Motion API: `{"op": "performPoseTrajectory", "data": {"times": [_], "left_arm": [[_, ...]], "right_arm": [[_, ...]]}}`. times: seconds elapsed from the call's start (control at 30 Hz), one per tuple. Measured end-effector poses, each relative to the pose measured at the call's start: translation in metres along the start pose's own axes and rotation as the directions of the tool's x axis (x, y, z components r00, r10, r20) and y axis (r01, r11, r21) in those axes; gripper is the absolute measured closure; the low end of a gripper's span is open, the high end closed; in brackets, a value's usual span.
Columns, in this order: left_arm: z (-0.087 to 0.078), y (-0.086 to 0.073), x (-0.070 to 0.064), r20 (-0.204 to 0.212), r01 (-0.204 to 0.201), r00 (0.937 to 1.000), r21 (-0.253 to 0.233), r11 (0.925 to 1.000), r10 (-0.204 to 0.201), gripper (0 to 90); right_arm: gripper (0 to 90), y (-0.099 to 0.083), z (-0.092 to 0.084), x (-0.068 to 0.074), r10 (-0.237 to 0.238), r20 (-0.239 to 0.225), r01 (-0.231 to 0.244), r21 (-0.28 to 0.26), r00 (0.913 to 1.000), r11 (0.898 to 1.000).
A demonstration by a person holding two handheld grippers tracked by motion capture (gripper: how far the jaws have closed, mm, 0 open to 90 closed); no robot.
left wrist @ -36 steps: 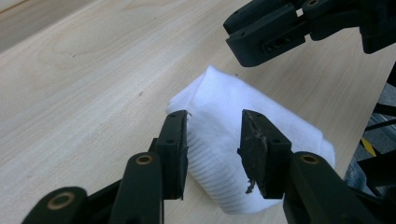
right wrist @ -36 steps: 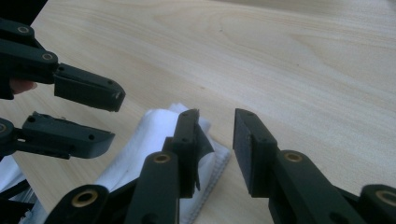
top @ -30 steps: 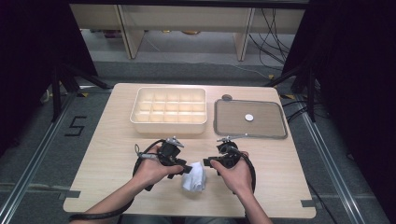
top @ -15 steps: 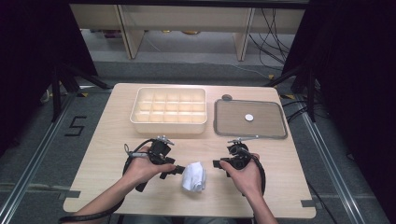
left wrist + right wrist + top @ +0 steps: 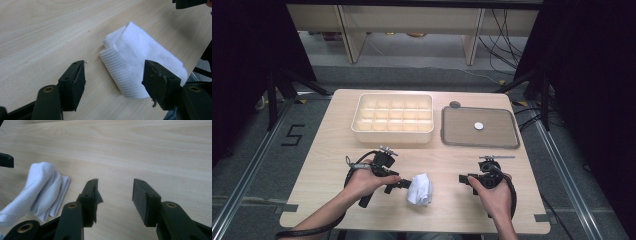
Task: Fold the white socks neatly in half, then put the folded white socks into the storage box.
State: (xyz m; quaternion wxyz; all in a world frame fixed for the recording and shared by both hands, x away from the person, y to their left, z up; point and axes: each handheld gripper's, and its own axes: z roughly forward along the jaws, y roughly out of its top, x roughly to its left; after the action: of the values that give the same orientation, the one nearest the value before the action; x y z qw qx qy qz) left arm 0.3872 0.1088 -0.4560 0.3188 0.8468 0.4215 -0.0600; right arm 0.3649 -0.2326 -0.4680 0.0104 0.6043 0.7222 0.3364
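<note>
A folded white sock (image 5: 420, 188) lies on the wooden table (image 5: 332, 130) near its front edge, about midway between the two side edges, with its ribbed cuff end toward the left gripper (image 5: 404, 184). That gripper, held in the person's left hand (image 5: 367, 180), points at the sock from the left; its jaws have just been opening and now stand wide. In the left gripper view (image 5: 113, 82) the cuff lies between and just ahead of the pads, which do not press on it. The right gripper (image 5: 462, 178) rests in the right hand (image 5: 494, 192) toward the front right corner, well apart from the sock; its jaws have just been opening too and stand wide with only bare wood between them (image 5: 115, 195). Along the far edge sit a cream compartment tray (image 5: 393, 131) and, beside it on the right, a grey tray (image 5: 447, 125) holding a small white disc (image 5: 479, 126).
</note>
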Motion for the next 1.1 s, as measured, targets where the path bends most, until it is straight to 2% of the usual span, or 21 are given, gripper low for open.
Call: {"op": "performPoseTrajectory", "data": {"times": [0.1,0.17,0.27,0.3,0.37,0.4,0.43,0.47,0.5,0.53,0.57,0.6,0.67,0.77,0.83,0.87,0.9,0.93,1.03,1.07,1.1], "left_arm": [[0.0,0.001,-0.002,-0.006,0.006,1.0,0.001,1.0,-0.006,33.7],[0.0,0.001,-0.002,-0.008,0.006,1.0,-0.003,1.0,-0.006,33.7],[0.002,0.001,-0.002,0.001,0.003,1.0,-0.003,1.0,-0.003,33.7],[0.003,0.002,-0.002,0.004,0.005,1.0,-0.002,1.0,-0.005,33.7],[0.003,0.004,-0.003,-0.002,0.007,1.0,-0.004,1.0,-0.007,33.7],[0.003,0.005,-0.003,-0.002,-0.003,1.0,-0.005,1.0,0.003,33.7],[0.004,0.006,-0.003,0.008,0.005,1.0,-0.007,1.0,-0.005,33.7],[0.004,0.008,-0.004,-0.009,0.004,0.9999,-0.006,1.0,-0.004,33.6],[0.004,0.009,-0.004,-0.011,0.0,0.9999,-0.002,1.0,0.0,33.5],[0.004,0.009,-0.006,-0.016,-0.001,0.9999,-0.002,1.0,0.001,33.6],[0.004,0.01,-0.006,-0.016,-0.005,0.9999,0.0,1.0,0.005,33.5],[0.005,0.01,-0.007,-0.019,-0.011,0.9997,0.005,0.9999,0.011,33.5],[0.005,0.011,-0.009,-0.029,-0.011,0.9995,0.013,0.9999,0.011,33.5],[0.008,0.01,-0.009,-0.039,0.014,0.9992,0.031,0.9994,-0.013,33.4],[0.011,0.012,-0.009,-0.036,0.032,0.9989,0.051,0.9982,-0.031,33.1],[0.012,0.013,-0.008,-0.032,0.035,0.9989,0.059,0.9977,-0.033,33.0],[0.013,0.015,-0.01,-0.034,0.06,0.9977,0.062,0.9962,-0.058,32.5],[0.014,0.016,-0.009,-0.028,0.059,0.998,0.062,0.9963,-0.057,31.9],[0.017,0.02,-0.012,-0.034,0.09,0.9956,0.078,0.9929,-0.087,29.1],[0.018,0.021,-0.013,-0.034,0.089,0.9956,0.086,0.9922,-0.087,28.8],[0.019,0.022,-0.014,-0.036,0.094,0.9952,0.086,0.9919,-0.091,28.2]], "right_arm": [[56.3,0.0,-0.001,-0.005,0.01,0.001,-0.01,-0.006,0.9999,1.0],[56.3,0.0,-0.001,-0.008,0.01,-0.05,-0.011,-0.006,0.9987,1.0],[56.3,0.0,-0.002,-0.008,0.011,-0.059,-0.012,-0.006,0.9982,1.0],[56.3,0.0,-0.001,-0.008,0.002,-0.056,-0.003,-0.017,0.9984,1.0],[56.2,0.001,-0.002,-0.007,0.012,0.021,-0.012,0.01,0.9997,1.0],[56.2,0.001,-0.002,-0.007,0.017,0.013,-0.017,0.014,0.9998,1.0],[56.2,0.0,-0.003,-0.005,0.058,-0.024,-0.058,0.005,0.998,0.998],[56.2,0.0,-0.004,-0.006,0.062,-0.022,-0.062,0.003,0.9979,0.998],[56.2,0.001,-0.005,-0.01,0.02,-0.009,-0.02,-0.012,0.9998,1.0],[56.2,0.001,-0.006,-0.01,0.023,0.004,-0.023,-0.009,0.9997,1.0],[56.2,0.001,-0.007,-0.011,0.022,-0.009,-0.022,-0.02,0.9997,1.0],[56.2,0.001,-0.009,-0.011,0.022,0.011,-0.022,-0.019,0.9997,1.0],[56.1,0.003,-0.012,-0.012,0.02,-0.009,-0.02,-0.028,0.9998,0.999],[55.8,0.005,-0.014,-0.013,0.025,0.028,-0.025,-0.021,0.9993,0.999],[55.4,0.006,-0.016,-0.014,0.034,0.019,-0.033,-0.025,0.9993,0.999],[55.3,0.006,-0.015,-0.016,0.032,-0.016,-0.033,-0.033,0.9994,0.999],[55.1,0.006,-0.015,-0.017,0.03,-0.011,-0.03,-0.03,0.9995,0.999],[55.1,0.006,-0.016,-0.018,0.026,-0.001,-0.026,-0.026,0.9997,0.999],[54.7,0.005,-0.016,-0.021,0.032,-0.019,-0.033,-0.024,0.9993,0.999],[54.4,0.006,-0.016,-0.021,0.031,0.02,-0.031,-0.01,0.9993,0.999],[54.3,0.006,-0.016,-0.021,0.038,0.019,-0.037,-0.011,0.9991,0.999]]}}
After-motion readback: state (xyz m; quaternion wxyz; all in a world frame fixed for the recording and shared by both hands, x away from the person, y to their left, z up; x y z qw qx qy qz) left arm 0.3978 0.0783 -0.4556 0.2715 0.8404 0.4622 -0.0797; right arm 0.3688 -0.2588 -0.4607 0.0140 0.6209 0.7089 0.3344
